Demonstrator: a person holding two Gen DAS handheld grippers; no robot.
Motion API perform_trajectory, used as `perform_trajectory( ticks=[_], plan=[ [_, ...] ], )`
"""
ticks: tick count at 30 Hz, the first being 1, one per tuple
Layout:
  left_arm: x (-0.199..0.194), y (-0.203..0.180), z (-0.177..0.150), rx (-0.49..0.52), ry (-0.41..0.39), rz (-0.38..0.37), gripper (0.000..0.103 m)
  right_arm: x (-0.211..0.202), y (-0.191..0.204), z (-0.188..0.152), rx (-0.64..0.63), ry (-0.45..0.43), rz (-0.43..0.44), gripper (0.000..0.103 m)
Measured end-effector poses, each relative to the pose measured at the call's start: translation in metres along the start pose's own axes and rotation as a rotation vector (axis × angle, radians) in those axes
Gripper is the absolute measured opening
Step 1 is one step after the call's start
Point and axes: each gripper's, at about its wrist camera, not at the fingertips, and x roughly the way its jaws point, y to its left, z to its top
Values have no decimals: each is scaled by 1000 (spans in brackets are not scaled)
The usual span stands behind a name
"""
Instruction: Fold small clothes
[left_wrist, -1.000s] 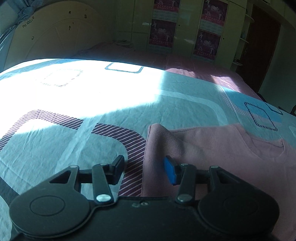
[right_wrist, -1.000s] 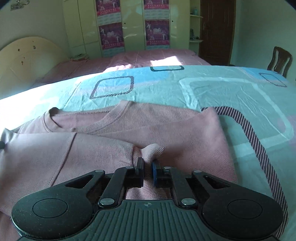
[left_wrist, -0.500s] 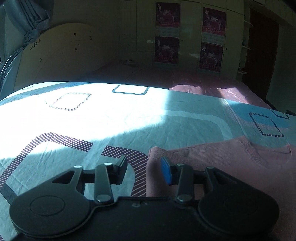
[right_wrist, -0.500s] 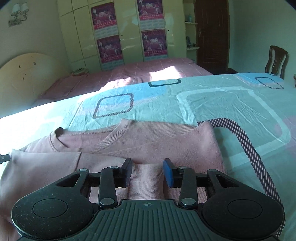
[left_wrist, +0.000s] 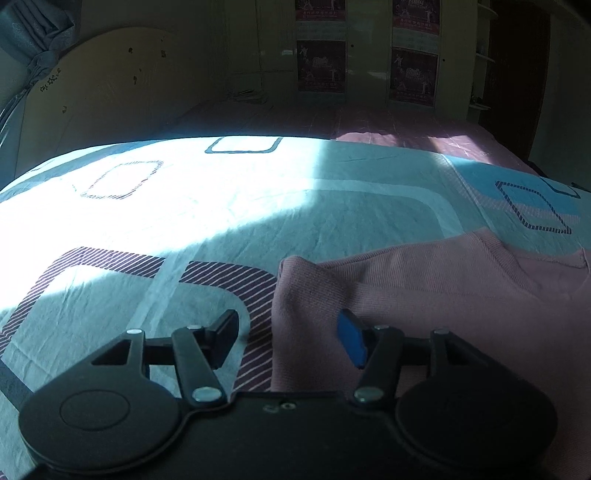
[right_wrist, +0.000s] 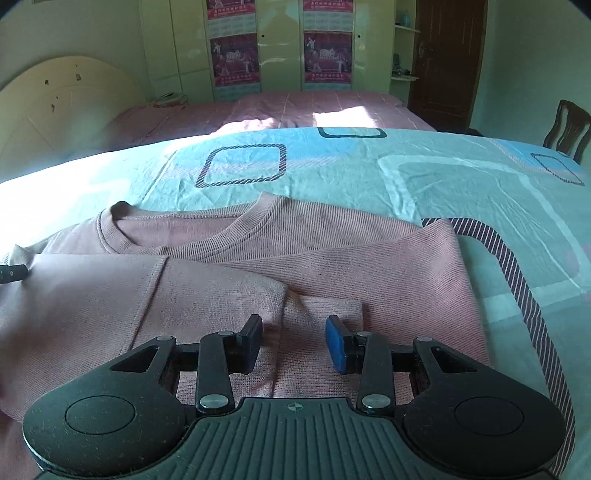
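The left wrist view is dim and underexposed, its far wall and posters (left_wrist: 321, 64) murky, while a hard patch of sunlight blows out the bedsheet (left_wrist: 155, 199) at the left to near white; a curved shadow edge cuts across it. The right wrist view is brighter and evenly lit, with glare only on the sheet's left edge and a sunlit patch on the pink bed (right_wrist: 347, 112) behind. Both are sharp, with fisheye bowing and dark corners at the edges
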Motion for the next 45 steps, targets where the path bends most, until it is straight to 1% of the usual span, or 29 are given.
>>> perform_trajectory(
  ticks=[2, 5, 7, 10, 13, 15, 16, 17, 19, 25, 27, 28, 33, 36, 41, 43, 45],
  plan=[
    [-19, 0, -4, 12, -32, -27, 57, -13, 5, 0, 9, -19, 50, 37],
    [-45, -11, -13, 47, -56, -69, 57, -23, 17, -2, -10, -27, 84, 37],
    [-58, -21, -22, 59, -49, -105, 58, -24, 25, -4, -8, -16, 118, 37],
    [-71, -35, -36, 76, -23, -135, 59, -24, 35, -13, -21, 4, 127, 37],
    [-76, -46, -50, 90, 1, -136, 60, -25, 40, -22, -45, 19, 117, 37],
    [-73, -49, -58, 100, 16, -128, 60, -25, 40, -30, -63, 35, 86, 37],
    [-71, -48, -62, 98, 14, -121, 63, -23, 37, -33, -70, 51, 72, 37],
    [-70, -46, -64, 90, 7, -119, 67, -21, 33, -36, -73, 60, 77, 37],
    [-68, -43, -64, 77, 12, -115, 69, -24, 30, -38, -80, 57, 76, 37],
    [-72, -36, -63, 65, 23, -95, 68, -46, 28, -40, -64, 23, 92, 37],
    [-77, -36, -63, 58, 24, -87, 66, -52, 28, -42, -67, 24, 100, 37],
    [-82, -35, -65, 52, 24, -88, 63, -55, 27, -44, -61, 25, 108, 37],
    [-109, -38, -73, 49, 10, -129, 63, -70, 31, -54, -82, 33, 145, 37],
    [-130, -47, -87, 51, 14, -166, 63, -77, 39, -64, -103, 48, 185, 37],
    [-151, -70, -113, 86, 39, -223, 63, -83, 54, -83, -153, 73, 239, 37],
    [-154, -76, -125, 118, 48, -220, 63, -84, 55, -92, -181, 93, 252, 37],
    [-154, -75, -137, 135, 70, -197, 63, -85, 51, -101, -210, 116, 248, 37]
  ],
)
